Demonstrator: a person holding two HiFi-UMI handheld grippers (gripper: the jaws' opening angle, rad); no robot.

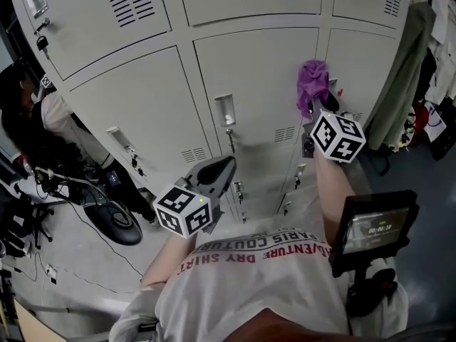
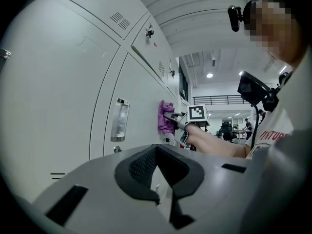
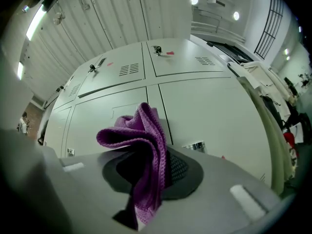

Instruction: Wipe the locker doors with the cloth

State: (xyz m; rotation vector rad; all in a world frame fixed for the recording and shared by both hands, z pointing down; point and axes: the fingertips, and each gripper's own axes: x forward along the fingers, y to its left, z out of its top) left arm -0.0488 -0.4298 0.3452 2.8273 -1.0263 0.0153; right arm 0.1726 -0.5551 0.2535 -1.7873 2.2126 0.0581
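**Two claws, one cloth: the wipe is at the door face**

Your right claw is clenched on the purple cloth. In its own view the cloth bunches up out of the closed jaws and droops back over them in a loose fold. Straight ahead of that claw the wad meets the locker doors. The left gripper view shows it against the metal, but no view shows how firmly it bears. Your left claw hangs below and to the left of the right one. Its jaws are together with nothing between them, and it is near the doors but not on them.

By my reading you are in the wiping step itself. How much of the panels is already done cannot be told from here.

The next move calls for steady pressure straight ahead of the right claw, then a sweep across the panel. Mind the latch to the left of that claw and the vent slots below and left of it, where the hanging fold could snag. Your left claw has no job yet, so hold it off the stroke.
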